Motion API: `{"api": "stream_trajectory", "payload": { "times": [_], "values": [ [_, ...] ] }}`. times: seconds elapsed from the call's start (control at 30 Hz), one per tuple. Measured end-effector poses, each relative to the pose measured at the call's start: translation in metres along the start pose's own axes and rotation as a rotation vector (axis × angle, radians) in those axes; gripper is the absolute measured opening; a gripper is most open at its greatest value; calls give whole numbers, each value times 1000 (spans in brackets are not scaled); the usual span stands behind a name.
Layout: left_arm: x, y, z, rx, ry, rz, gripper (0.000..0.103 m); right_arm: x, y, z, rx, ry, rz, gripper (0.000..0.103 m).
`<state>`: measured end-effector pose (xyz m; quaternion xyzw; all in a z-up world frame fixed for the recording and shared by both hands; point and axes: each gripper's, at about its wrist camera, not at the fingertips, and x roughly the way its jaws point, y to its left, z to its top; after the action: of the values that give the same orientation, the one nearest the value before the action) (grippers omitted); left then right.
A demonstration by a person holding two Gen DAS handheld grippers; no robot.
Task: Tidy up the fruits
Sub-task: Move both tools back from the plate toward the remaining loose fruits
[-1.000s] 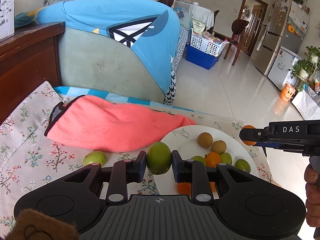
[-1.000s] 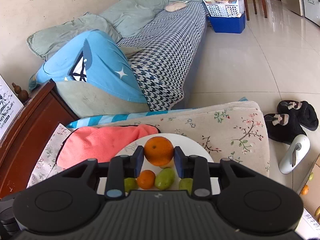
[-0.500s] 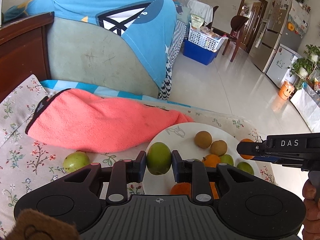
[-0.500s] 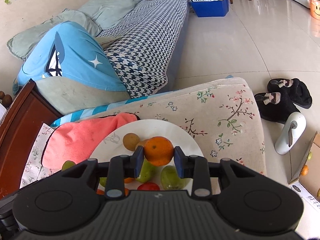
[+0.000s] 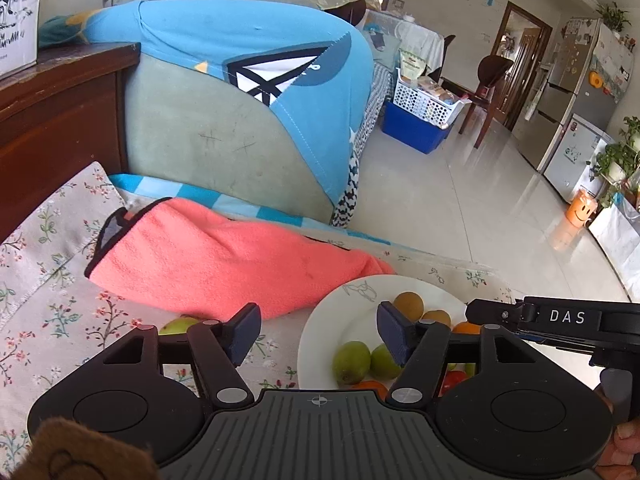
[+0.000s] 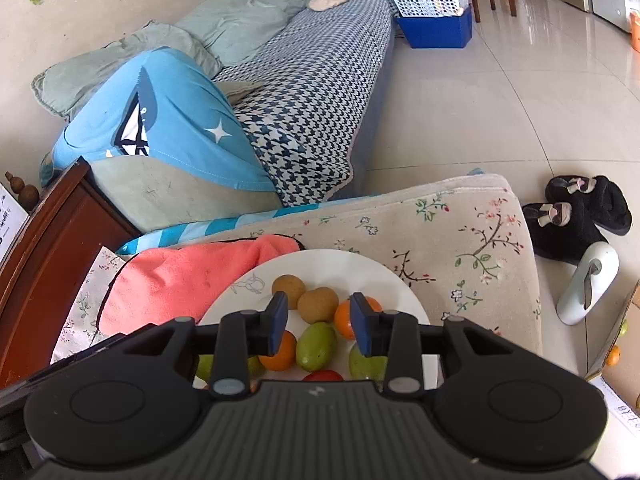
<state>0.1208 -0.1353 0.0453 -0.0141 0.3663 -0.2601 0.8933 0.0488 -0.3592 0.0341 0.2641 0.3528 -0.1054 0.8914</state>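
A white plate on the floral cloth holds several fruits: two brown ones, oranges, green ones and a red one. My left gripper hovers over the plate's left edge, jaws opening wide with nothing between them. The green fruit lies on the plate just below. Another green fruit rests on the cloth by the left finger. My right gripper is low over the plate, jaws opening. The orange sits on the plate against the right finger, free of the pads. The right gripper reaches in from the right in the left wrist view.
A pink towel lies bunched just behind the plate. A dark wooden cabinet stands at the left, and a sofa with a blue cover lies behind. Black slippers and a white object lie on the tiled floor to the right.
The left jaws have swung wide and the green fruit they held now lies on the plate. The right jaws have parted a little and the orange has dropped onto the plate.
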Motion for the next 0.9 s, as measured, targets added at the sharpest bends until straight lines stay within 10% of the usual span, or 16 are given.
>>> {"api": "stream_trajectory", "payload": {
  "times": [0.9],
  "values": [
    [-38,76,10,-20,73,166,70,4,81,-27,-269,41,126,41]
  ]
}}
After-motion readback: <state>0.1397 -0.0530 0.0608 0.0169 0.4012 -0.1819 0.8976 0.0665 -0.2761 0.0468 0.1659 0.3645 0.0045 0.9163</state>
